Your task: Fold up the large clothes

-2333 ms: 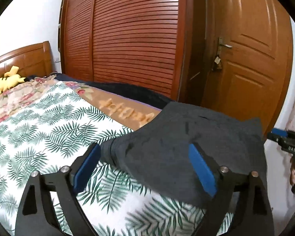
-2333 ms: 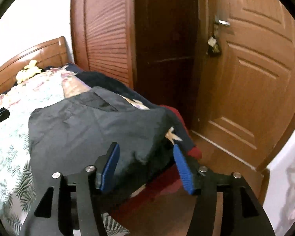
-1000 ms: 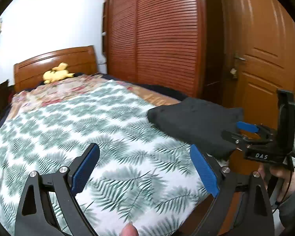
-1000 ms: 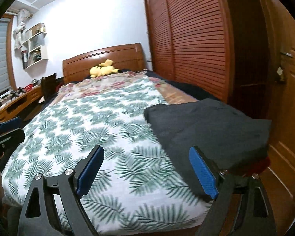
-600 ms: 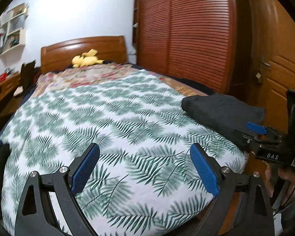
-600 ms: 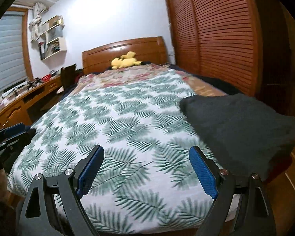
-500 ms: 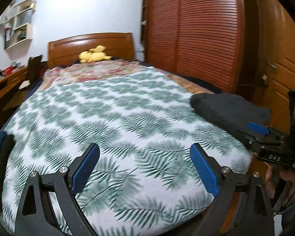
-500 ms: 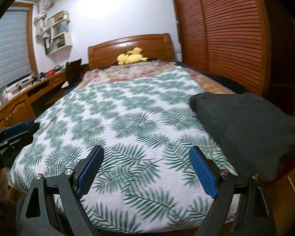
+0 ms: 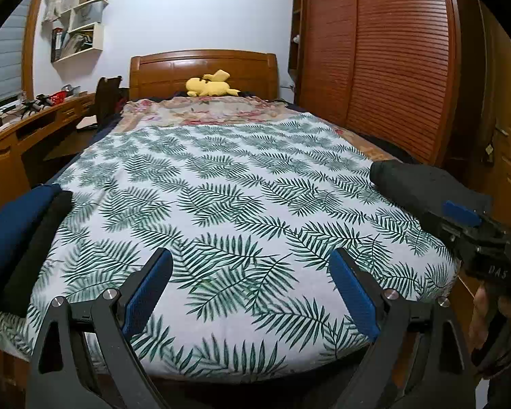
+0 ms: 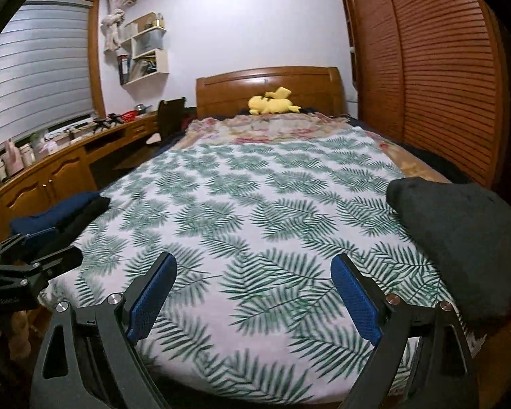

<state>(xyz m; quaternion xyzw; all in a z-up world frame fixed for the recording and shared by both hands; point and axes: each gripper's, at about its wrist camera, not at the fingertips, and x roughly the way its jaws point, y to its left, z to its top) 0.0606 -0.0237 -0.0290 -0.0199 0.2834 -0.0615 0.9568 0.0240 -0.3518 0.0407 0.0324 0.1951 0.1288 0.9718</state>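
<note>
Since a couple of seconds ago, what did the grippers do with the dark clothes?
Both grippers pulled back from the folded dark clothes, which now lie alone at the bed corner. The left gripper and right gripper are empty; the right's jaws are opening. The clothes stayed put.

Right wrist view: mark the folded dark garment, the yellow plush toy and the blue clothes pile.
Folded dark garment (image 10: 460,235), right wrist view, middle of its top face.
Yellow plush toy (image 10: 272,104), right wrist view, its body.
Blue clothes pile (image 10: 56,213), right wrist view, top blue layer.

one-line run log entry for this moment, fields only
left hand-held gripper: open, empty | right hand-held gripper: opening, empty | folded dark grey garment: bed's right edge | blue and black clothes: left edge
</note>
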